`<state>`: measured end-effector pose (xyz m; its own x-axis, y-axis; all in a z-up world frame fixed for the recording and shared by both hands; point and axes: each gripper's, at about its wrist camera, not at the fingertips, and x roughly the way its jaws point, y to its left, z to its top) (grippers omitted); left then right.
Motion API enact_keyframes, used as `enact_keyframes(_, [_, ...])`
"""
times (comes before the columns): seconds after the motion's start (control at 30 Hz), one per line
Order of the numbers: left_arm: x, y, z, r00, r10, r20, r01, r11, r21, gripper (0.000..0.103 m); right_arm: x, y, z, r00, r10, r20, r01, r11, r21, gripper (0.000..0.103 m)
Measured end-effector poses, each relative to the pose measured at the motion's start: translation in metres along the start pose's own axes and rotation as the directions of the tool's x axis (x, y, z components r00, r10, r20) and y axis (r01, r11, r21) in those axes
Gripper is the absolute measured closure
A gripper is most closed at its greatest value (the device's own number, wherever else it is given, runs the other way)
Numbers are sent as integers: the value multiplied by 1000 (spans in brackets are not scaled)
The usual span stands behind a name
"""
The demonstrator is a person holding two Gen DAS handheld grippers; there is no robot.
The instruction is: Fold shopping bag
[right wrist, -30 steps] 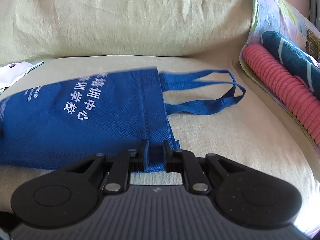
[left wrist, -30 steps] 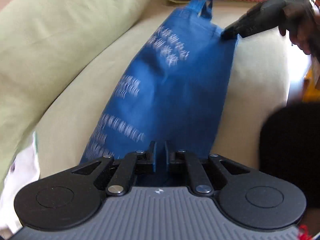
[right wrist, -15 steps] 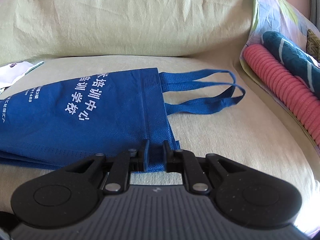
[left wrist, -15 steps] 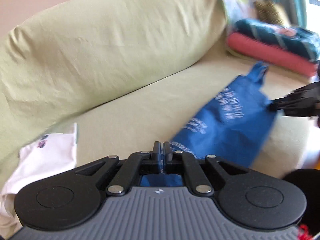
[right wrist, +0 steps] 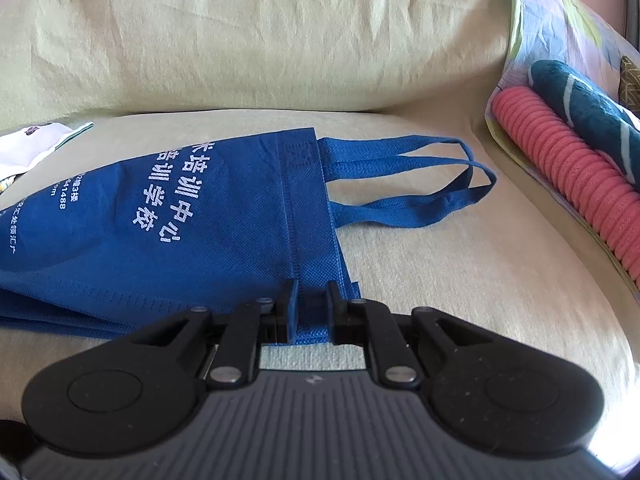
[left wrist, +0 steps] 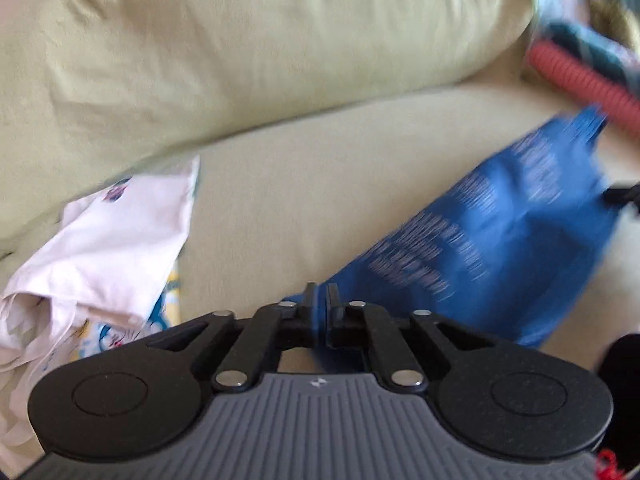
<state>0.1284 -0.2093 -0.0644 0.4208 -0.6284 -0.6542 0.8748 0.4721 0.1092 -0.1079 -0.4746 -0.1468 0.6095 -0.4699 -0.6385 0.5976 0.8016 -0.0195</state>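
Note:
A blue non-woven shopping bag with white printed characters lies lengthwise on the pale green sofa seat. Its two handle loops trail to the right. My right gripper is shut on the near corner of the bag's mouth edge. In the left wrist view the blue bag is motion-blurred and stretches away to the upper right. My left gripper is shut on the bag's bottom end, with blue fabric pinched between its fingers. The right gripper's tip shows at the bag's far side.
A crumpled white printed cloth lies on the seat to the left, its edge showing as white cloth. The big back cushion runs behind. A pink ribbed roll and a teal striped cushion lie at the right.
My left gripper has swung left while holding the bag's bottom end, so its view turned toward the white cloth. The bag settled flatter on the seat. The right gripper stayed put.

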Motion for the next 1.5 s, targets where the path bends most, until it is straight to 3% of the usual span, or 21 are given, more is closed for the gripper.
enact_keyframes(0.07, [-10,-26,3,999,-46,27,43,994,100,90,0,2,-1,1000,-7,5,7,1000,6,91])
enact_keyframes(0.17, [3,-56,-9,999,-39,-14,41,978,205,80,0,4,-2,1000,-16,13,16,1000,4,90])
enact_keyframes(0.23, [12,-76,-16,999,-31,-41,42,961,274,83,-2,6,-1,1000,-21,18,21,1000,-3,90])
enact_keyframes(0.27, [16,-86,-20,998,-27,-54,43,951,307,98,-2,6,-1,999,-28,24,28,1000,-2,88])
enact_keyframes(0.3, [21,-96,-24,997,-22,-67,44,939,341,102,-3,7,-2,999,-35,31,35,999,-1,84])
enact_keyframes(0.33, [25,-106,-28,997,-17,-80,46,926,374,102,-5,8,-2,996,-76,39,77,997,-3,65])
enact_keyframes(0.37, [30,-116,-32,996,-12,-93,48,912,406,102,-7,9,-3,988,-145,49,145,989,-1,37])
enact_keyframes(0.4, [34,-125,-36,994,-5,-105,51,897,438,102,-10,9,-5,975,-213,59,214,977,2,27])
enact_keyframes(0.43, [37,-128,-37,994,-5,-110,55,891,450,102,-13,7,-6,971,-232,64,231,973,25,25])
enact_keyframes(0.5, [40,-125,-35,994,-14,-112,63,893,446,102,-13,-1,-7,987,-157,26,153,980,127,28])
enact_keyframes(0.57, [44,-122,-33,993,-22,-113,70,894,442,102,-13,-10,-8,997,-77,-6,76,970,231,39])
enact_keyframes(0.63, [47,-120,-32,993,-28,-114,75,894,441,102,-13,-19,-11,1000,-16,-8,18,920,392,40])
enact_keyframes(0.77, [47,-114,-32,993,-32,-110,76,902,424,102,-7,-24,-7,1000,23,-2,-20,887,462,72])
enact_keyframes(0.87, [45,-111,-30,992,-37,-118,82,910,406,102,1,-35,-7,997,75,23,-76,856,511,85])
enact_keyframes(1.0, [44,-113,-22,988,-55,-141,107,912,396,98,12,-29,1,996,86,35,-92,890,447,88])
enact_keyframes(1.07, [41,-114,-13,987,-70,-146,125,903,411,78,26,-28,14,994,106,41,-114,906,407,89])
enact_keyframes(1.17, [29,-108,6,989,-98,-114,139,887,441,78,66,-17,56,988,151,35,-155,958,240,89])
enact_keyframes(1.23, [24,-97,18,991,-101,-87,130,877,462,78,91,-10,80,985,171,25,-172,973,156,89])
enact_keyframes(1.4, [34,-68,35,996,-50,-71,80,840,536,81,152,26,142,960,279,-5,-279,960,-21,90])
enact_keyframes(1.5, [47,-76,37,992,-111,-61,126,809,575,81,189,56,173,940,340,-16,-339,935,-101,90])
